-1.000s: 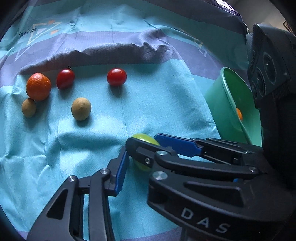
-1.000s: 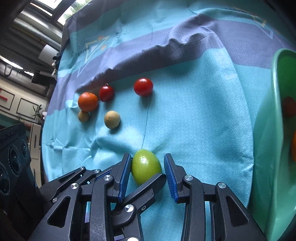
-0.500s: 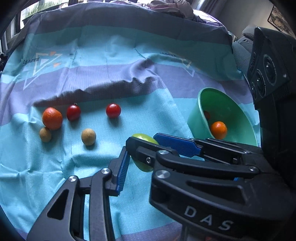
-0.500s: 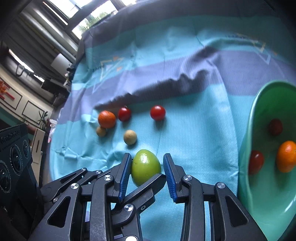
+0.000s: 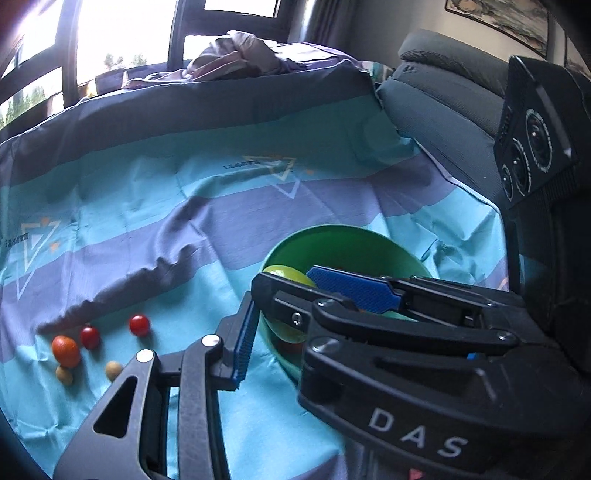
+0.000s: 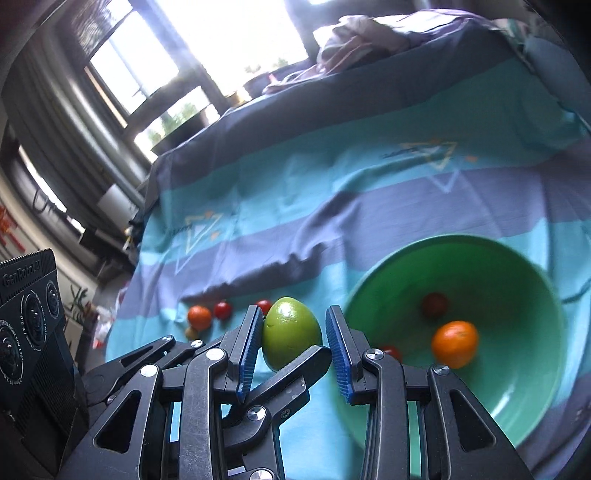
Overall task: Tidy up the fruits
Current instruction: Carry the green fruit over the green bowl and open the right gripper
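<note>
A green fruit [image 6: 291,332] sits between the blue pads of both grippers, lifted above the cloth; it also shows in the left wrist view [image 5: 291,277]. My right gripper [image 6: 291,341] is shut on it, and my left gripper [image 5: 288,295] crosses it and grips the same fruit. The green bowl [image 6: 517,266] lies to the right and holds an orange [image 6: 455,343] and red tomatoes [image 6: 434,304]. On the cloth to the left lie an orange [image 5: 65,350], two red tomatoes [image 5: 139,325], and two small brown fruits [image 5: 113,368].
A striped teal and purple cloth [image 5: 184,192] covers the surface, with a raised fold running across it. A grey chair [image 5: 443,96] stands at the back right. A pile of clothes [image 6: 365,33] lies at the far edge by the windows.
Both grippers have risen with the green fruit and moved right, so that it now hangs at the bowl's near rim. The loose fruits now look smaller and farther away.
</note>
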Motion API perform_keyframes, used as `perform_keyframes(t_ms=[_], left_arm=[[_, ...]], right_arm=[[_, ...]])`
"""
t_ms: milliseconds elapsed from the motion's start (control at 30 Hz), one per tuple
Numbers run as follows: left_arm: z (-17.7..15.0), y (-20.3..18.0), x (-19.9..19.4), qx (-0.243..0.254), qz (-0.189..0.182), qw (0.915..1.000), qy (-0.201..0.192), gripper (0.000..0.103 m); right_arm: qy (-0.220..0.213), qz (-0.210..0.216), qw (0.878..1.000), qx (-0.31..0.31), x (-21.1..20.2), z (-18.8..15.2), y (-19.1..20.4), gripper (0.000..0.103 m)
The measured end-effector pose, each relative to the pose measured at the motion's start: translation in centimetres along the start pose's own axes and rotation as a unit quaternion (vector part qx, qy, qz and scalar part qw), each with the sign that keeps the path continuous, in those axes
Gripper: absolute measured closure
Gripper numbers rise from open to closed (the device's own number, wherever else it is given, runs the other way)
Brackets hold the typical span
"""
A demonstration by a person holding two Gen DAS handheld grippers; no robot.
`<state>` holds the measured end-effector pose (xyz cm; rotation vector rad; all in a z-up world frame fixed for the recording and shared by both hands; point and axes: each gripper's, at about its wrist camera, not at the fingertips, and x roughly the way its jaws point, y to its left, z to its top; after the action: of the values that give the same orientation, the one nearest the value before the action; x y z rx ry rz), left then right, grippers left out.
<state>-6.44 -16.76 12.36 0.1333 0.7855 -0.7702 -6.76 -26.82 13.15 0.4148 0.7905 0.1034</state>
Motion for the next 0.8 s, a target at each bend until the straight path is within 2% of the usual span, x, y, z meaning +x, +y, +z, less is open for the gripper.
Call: perform_keyframes(t_ms=[167, 400, 800], left_arm=[[1.0, -2.7, 2.9, 0.018, -0.035, 0.9991, 0.016, 0.065], [1.1, -4.1, 6.7, 0.015, -0.060, 0.9966, 0.054, 0.065], [0.4, -4.4, 9.1, 0.000, -0.076, 0.9933, 0.087, 0.065]], right_arm=[[-0.010, -0.032, 0.999, 0.027, -1.3, 0.3, -3.7, 0.064], [0.014, -0.051, 0.997, 0.061, -0.7, 0.0, -7.7, 0.064], [0.053, -0.066, 0.992, 0.089, 0.8, -0.5, -10.1, 0.064]])
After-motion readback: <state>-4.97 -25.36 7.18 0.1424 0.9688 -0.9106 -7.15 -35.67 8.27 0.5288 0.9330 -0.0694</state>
